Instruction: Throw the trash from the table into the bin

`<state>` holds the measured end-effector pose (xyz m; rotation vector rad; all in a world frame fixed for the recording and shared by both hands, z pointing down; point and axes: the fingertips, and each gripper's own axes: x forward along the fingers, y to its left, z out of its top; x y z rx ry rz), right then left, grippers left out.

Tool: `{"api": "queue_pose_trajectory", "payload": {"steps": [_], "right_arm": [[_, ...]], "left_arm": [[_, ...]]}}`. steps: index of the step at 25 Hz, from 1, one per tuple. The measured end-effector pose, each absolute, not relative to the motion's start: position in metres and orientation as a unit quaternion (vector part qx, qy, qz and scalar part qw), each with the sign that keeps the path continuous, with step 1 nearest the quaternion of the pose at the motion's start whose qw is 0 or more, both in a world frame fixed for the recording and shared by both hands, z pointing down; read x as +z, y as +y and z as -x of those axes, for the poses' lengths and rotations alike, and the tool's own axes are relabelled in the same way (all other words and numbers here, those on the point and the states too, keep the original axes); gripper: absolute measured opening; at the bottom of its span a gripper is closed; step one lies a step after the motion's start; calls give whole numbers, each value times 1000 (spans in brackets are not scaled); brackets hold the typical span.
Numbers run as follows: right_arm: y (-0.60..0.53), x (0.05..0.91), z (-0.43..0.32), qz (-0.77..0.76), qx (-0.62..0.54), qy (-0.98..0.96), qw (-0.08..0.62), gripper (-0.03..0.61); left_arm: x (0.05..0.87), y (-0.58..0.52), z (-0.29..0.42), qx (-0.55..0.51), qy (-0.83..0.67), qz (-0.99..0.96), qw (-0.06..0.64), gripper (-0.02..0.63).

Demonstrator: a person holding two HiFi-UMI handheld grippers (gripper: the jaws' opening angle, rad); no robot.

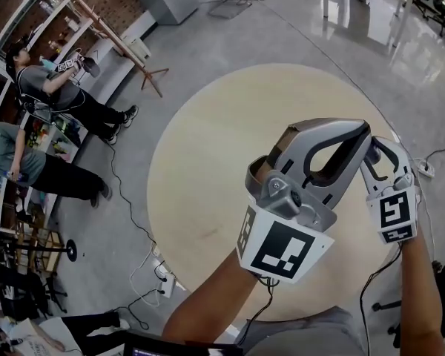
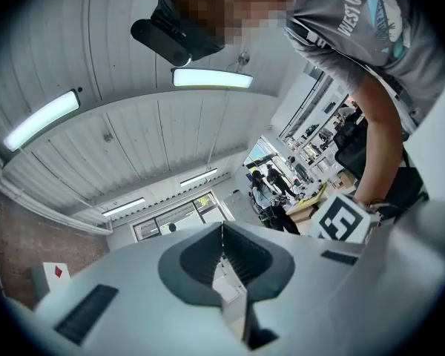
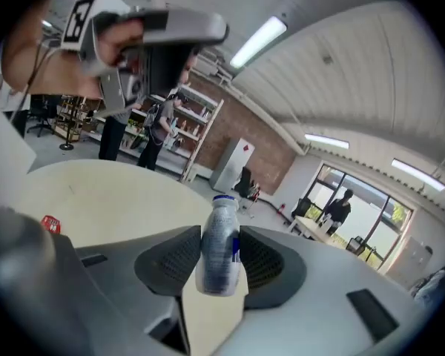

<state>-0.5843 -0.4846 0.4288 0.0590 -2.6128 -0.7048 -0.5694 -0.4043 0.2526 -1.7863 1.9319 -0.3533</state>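
Note:
A small white plastic bottle (image 3: 221, 247) with a blue cap and label stands upright on the round beige table (image 3: 96, 191), blurred, between the jaws of my right gripper (image 3: 221, 273). The pads sit close on either side of it and I do not see them pressing. A small red scrap (image 3: 50, 223) lies on the table to the left. My left gripper (image 2: 222, 228) is raised above the table, tilted towards the ceiling, its tips together and empty. In the head view the left gripper (image 1: 365, 130) covers most of the right gripper (image 1: 389, 162) and hides the bottle. No bin is in view.
The table (image 1: 208, 162) stands on a grey floor with cables (image 1: 144, 265) at its near left. Two people (image 1: 52, 87) stand by shelves far left. The left gripper (image 3: 133, 35) hangs above the table in the right gripper view.

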Motion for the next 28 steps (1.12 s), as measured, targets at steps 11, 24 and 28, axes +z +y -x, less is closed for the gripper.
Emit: {"api": "queue_pose_trajectory", "payload": {"steps": [11, 24, 28], "right_arm": [[-336, 193, 439, -150, -371, -916, -34, 166], [-296, 171, 225, -223, -535, -807, 114, 166], [-277, 175, 107, -272, -520, -799, 133, 166]], "left_arm": [[154, -273, 452, -108, 650, 671, 340, 44], [129, -242, 244, -49, 555, 734, 388, 44], [136, -227, 134, -41, 516, 759, 395, 44]]}}
